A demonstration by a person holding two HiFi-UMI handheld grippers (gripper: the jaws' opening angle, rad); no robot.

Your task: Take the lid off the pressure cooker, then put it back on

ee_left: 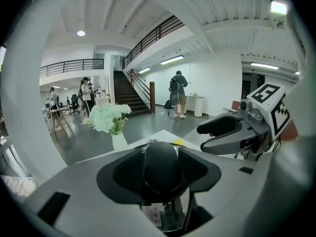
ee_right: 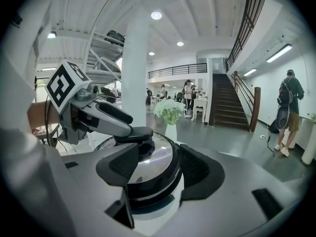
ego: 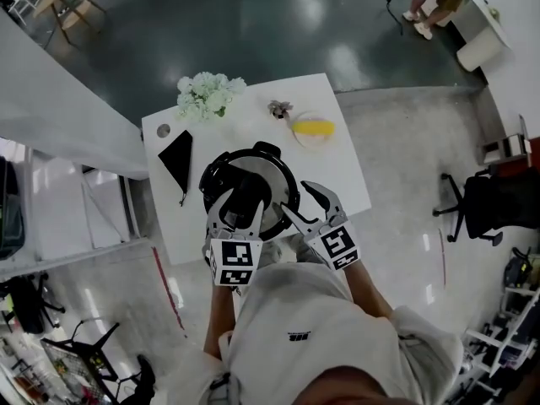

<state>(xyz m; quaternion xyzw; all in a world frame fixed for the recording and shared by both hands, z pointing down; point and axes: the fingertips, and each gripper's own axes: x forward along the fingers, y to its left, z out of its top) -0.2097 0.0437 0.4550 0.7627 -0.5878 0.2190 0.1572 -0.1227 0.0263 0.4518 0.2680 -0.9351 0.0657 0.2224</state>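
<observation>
The pressure cooker (ego: 251, 186) stands on the white table (ego: 342, 154) at the middle of its near edge, with the lid (ee_right: 159, 158) sitting on the pot; the left gripper (ego: 243, 199) reaches over the lid from the near side, and its jaws stand apart on either side of the black knob (ee_left: 160, 164), which sits between the pads without being squeezed; the right gripper (ego: 302, 201) is at the cooker's near right side, jaws likewise spread, with the lid's shiny dome and dark rim showing between them, though contact there cannot be told; a vase of pale flowers (ego: 207, 94) stands at the far left corner, a black triangular piece (ego: 179, 160) lies by the left edge, and a yellow item (ego: 314, 128) lies near the far edge, right of centre.
</observation>
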